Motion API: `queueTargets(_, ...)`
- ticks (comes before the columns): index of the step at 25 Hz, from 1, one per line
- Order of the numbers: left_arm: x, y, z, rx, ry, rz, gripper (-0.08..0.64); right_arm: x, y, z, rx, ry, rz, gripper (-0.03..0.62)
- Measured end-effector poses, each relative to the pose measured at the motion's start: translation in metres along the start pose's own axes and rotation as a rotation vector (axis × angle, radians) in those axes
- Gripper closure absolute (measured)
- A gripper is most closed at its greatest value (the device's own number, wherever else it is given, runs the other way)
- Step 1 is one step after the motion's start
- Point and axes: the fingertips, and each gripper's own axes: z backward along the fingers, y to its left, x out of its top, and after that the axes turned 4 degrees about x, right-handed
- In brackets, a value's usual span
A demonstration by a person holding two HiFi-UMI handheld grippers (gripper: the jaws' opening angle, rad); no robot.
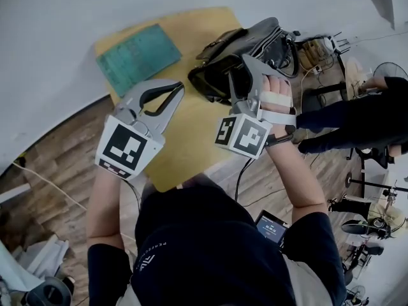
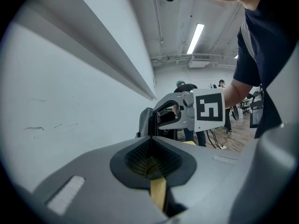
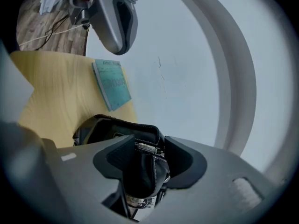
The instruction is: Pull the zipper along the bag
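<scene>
At centre left of the head view, the left gripper (image 1: 177, 91) hangs over the yellow table (image 1: 191, 132), its jaws pressed together on nothing. Right of it, the right gripper (image 1: 244, 69) has its jaws spread wide around one end of the black bag (image 1: 261, 40), which lies at the table's upper right end.

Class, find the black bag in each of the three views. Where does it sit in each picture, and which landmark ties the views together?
Head view: bag upper centre-right, at the table's far end.
Left gripper view: bag centre, small, partly behind the right gripper.
Right gripper view: bag bottom centre, between the open jaws.
Shared landmark: the yellow table.
</scene>
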Motion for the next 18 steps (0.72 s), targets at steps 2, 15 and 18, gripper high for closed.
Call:
queueTargets(2,-0.001,-0.001,0.0,-0.003,0.002,0.003,0.543,-0.001,0.001,-0.001,-0.044,0.004,0.028,0.39)
queueTargets(15,0.002,-0.012,-0.004,-0.028,0.006,-0.018,0.543,0.0,-0.003,0.01,-0.11,-0.051,0.012,0.465)
queueTargets(18,0.002,-0.014,-0.007,-0.03,0.007,-0.021,0.542,-0.002,-0.006,0.014,-0.07,-0.065,-0.02,0.469)
